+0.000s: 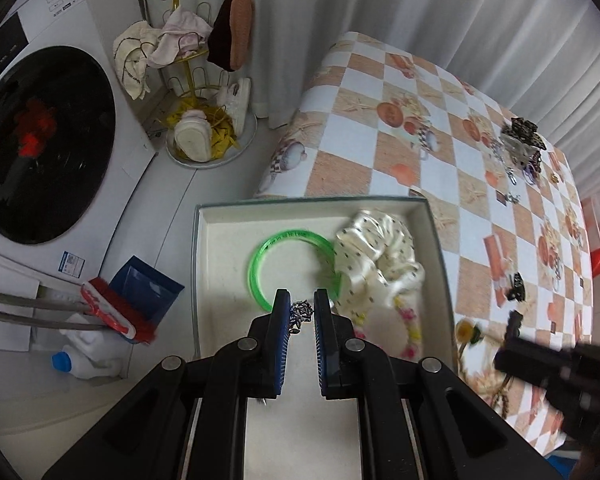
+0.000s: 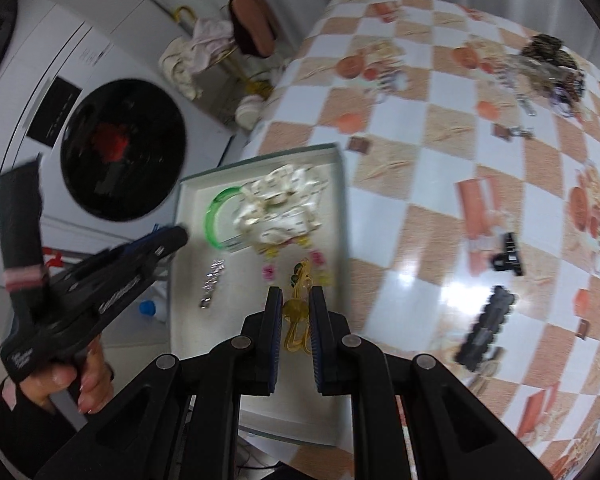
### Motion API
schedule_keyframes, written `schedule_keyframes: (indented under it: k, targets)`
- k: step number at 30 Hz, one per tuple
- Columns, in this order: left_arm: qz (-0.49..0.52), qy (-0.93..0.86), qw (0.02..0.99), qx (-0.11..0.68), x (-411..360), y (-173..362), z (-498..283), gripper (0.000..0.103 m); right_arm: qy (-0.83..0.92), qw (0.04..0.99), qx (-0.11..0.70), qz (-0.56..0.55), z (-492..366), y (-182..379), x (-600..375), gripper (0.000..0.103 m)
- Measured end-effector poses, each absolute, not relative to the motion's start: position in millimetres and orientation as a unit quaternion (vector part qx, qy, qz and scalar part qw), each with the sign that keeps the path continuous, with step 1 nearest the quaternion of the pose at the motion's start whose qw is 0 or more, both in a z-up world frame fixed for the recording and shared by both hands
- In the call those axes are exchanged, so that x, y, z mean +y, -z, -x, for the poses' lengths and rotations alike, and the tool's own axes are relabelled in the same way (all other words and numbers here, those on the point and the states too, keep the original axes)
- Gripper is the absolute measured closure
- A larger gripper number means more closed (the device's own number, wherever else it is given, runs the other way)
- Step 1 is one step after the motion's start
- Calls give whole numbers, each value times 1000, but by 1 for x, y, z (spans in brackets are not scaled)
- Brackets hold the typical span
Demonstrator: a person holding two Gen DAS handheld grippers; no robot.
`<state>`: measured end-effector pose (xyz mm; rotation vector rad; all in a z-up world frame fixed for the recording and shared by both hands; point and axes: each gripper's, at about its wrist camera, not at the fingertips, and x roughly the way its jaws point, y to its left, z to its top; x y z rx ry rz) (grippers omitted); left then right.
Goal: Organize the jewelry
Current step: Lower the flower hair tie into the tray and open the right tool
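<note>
My left gripper (image 1: 302, 300) is shut on a small silver chain (image 1: 302, 313) above the near part of a white box (image 1: 220, 216). In the box lie a green bangle (image 1: 260, 264), a white dotted scrunchie (image 1: 380, 256) and a pink-and-yellow bead bracelet (image 1: 410, 326). In the right wrist view my right gripper (image 2: 294, 296) is shut on a gold necklace (image 2: 294, 312), held over the box (image 2: 340, 208). A hand holds the left gripper (image 2: 176, 236) at the box's left side. A second silver piece (image 2: 213, 280) shows on the box floor; I cannot tell whether it hangs or lies.
The box sits at the corner of a table with a checked cloth (image 2: 420, 128). A jewelry pile with a leopard clip (image 1: 520, 140) lies far right, and black clips (image 2: 508, 258) nearer. A washing machine (image 1: 40, 140), shoe rack (image 1: 188, 60), dustpan and bottle stand on the floor at left.
</note>
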<state>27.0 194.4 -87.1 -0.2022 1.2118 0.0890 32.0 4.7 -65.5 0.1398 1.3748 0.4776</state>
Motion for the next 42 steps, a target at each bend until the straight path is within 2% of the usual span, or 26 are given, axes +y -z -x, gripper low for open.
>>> schedule_keyframes:
  k: [9,18,31,32,33,35,40,42]
  targets:
    - [84,-34,812,577,194,116,-55,86,-255,710,653,-73,-21,97,43,89]
    - [66,-38,800,595,186,141,-64,86,-235,688,685,-48,-12,143,42,89]
    - [39,-59,788,611,180,153,-66,86,-220,681,698,-19,-11,163,40,88]
    - [39,-60,789,611,181,153,-66,86,-222,680,699,-18,-8,166,41,83]
    - [39,-61,790,609,181,152,-66,86,-222,679,700,-19,-7,166,42,73]
    - [38,-62,791,607,182,150,-65,86,-227,680,697,-24,-5,162,44,59]
    - [34,-64,789,610,182,148,-65,86,-240,686,686,-30,-6,147,48,57]
    - [35,-64,788,611,182,146,-65,86,-243,689,682,-34,-7,140,47,53]
